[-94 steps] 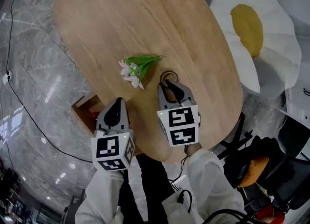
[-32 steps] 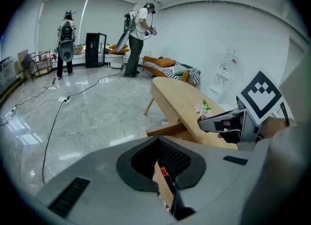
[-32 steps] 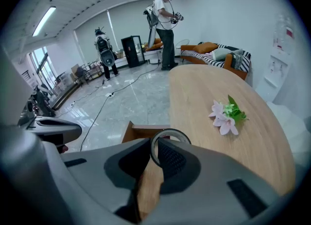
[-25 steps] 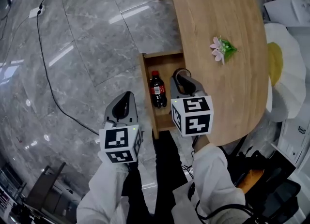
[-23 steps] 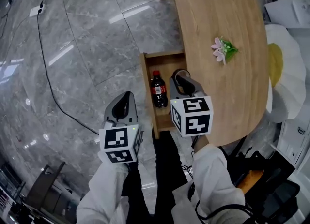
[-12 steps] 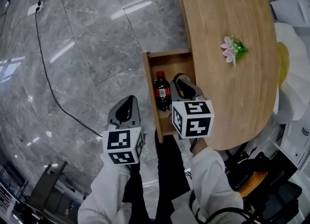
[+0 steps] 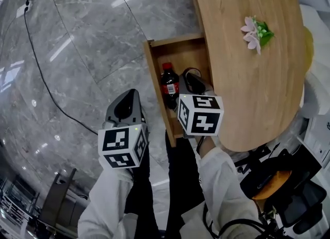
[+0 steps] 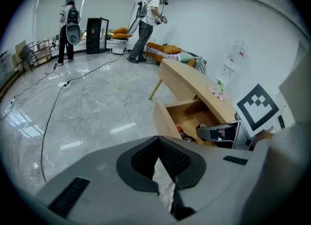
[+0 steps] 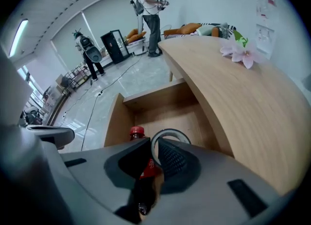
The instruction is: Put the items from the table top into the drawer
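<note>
The thin grey ring (image 9: pixel 171 131) had left the table top, where it earlier lay beside the flower, and both grippers had sunk toward the open light-wood drawer (image 7: pixel 152 78).

The oval light-wood table (image 7: pixel 247 88) ran along the drawer's far side, the drawer pulled out from under its edge. Inside the drawer, along its front wall, lay a dark cola bottle with a red cap (image 7: pixel 169 85). A pink-and-white artificial flower with green leaves (image 7: pixel 256 30) lay on the table, well apart from the drawer. The right gripper (image 7: pixel 192 80) hung over the drawer's inside, jaws pinched narrowly on the ring's rim. The left gripper (image 8: pixel 157 141) hovered outside the drawer's front over the floor, jaws together and empty.

The ring looked light and stiff, and may pivot in so narrow a pinch, so a low release seemed wise. The flower looked soft and light, best taken by its leafy stem, not the petals.
</note>
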Demonstrator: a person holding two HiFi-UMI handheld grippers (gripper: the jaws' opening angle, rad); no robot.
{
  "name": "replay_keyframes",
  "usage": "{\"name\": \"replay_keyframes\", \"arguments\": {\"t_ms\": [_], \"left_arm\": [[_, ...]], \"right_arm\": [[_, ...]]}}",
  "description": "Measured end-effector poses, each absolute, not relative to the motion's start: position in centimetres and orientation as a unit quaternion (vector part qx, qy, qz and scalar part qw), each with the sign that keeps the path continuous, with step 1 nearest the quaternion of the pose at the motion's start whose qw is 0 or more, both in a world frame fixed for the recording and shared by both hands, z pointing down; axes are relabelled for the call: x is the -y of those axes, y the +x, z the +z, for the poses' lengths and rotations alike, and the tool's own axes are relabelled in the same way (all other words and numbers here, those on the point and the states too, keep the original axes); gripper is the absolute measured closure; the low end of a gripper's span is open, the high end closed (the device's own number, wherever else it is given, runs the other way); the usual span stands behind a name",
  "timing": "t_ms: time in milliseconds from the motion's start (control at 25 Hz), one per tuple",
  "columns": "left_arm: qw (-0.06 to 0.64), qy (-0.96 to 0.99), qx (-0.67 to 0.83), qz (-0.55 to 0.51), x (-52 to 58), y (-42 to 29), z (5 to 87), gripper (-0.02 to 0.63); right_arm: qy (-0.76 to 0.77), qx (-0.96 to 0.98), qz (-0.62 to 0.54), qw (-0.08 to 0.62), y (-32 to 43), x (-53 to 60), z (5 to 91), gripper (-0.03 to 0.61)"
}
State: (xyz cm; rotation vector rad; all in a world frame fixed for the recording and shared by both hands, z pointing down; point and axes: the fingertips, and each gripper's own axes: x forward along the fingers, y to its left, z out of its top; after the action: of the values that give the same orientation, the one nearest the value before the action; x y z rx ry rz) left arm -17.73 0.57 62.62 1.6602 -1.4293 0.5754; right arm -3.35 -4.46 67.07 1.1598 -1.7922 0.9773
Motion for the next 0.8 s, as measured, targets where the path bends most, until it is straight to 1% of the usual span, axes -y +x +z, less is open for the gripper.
{"name": "replay_keyframes", "arguments": {"t_ms": [200,320,800], "left_arm": [[0.424,0.666,0.569,0.229,-0.4,-17.4,62.2,0.62],[0.422,0.671,0.566,0.226,-0.3,-16.8,61.8,0.62],[0.414,0.681,0.561,0.223,-1.1,-15.9,60.6,0.62]], "right_arm": [[0.471,0.693,0.388,0.384,-2.6,3.9,67.3,0.476],[0.473,0.694,0.384,0.385,-2.4,3.8,67.1,0.462],[0.481,0.7,0.383,0.362,-2.3,3.4,65.0,0.457]]}}
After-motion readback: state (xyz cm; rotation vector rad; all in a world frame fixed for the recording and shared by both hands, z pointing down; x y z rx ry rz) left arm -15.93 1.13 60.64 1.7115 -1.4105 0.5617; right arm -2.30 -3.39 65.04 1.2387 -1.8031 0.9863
